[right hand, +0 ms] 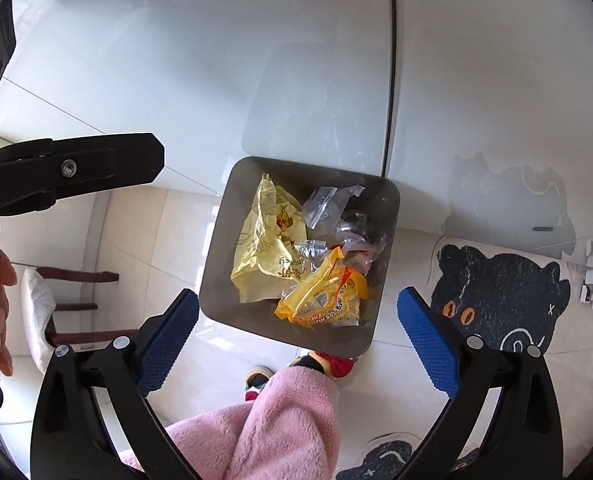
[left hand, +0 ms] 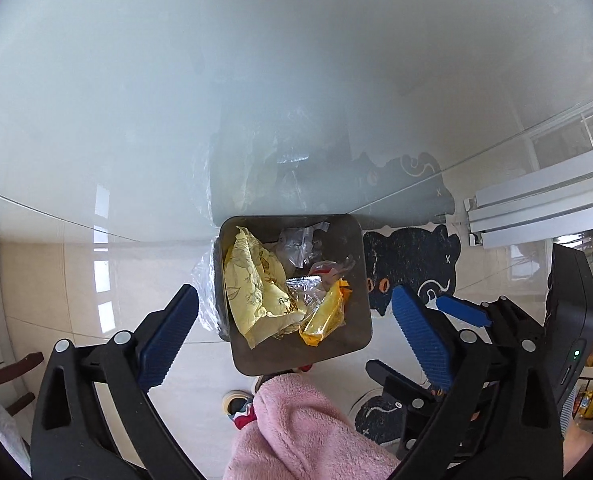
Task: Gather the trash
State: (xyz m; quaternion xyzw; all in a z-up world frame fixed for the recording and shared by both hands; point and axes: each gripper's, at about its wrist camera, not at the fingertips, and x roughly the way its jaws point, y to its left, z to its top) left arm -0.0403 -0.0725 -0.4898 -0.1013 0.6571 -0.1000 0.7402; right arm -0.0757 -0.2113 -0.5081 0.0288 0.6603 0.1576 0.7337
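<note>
A dark square trash bin (left hand: 348, 344) stands on the floor below the table edge; it also shows in the right wrist view (right hand: 216, 300). Inside lie a crumpled yellow bag (left hand: 252, 292) (right hand: 264, 248), an orange-yellow snack wrapper (left hand: 324, 316) (right hand: 324, 300) and clear plastic bags (left hand: 296, 244) (right hand: 328, 204). My left gripper (left hand: 296, 336) is open and empty above the bin. My right gripper (right hand: 296, 340) is open and empty above the bin; it also shows at the right of the left wrist view (left hand: 456, 312).
A white glass table (left hand: 256, 100) (right hand: 256, 80) fills the upper half. A black cat-shaped mat (left hand: 412, 264) (right hand: 500, 292) lies right of the bin. A pink-trousered leg (left hand: 296, 432) (right hand: 280, 420) and slippers are below. A wooden chair (right hand: 68, 308) stands left.
</note>
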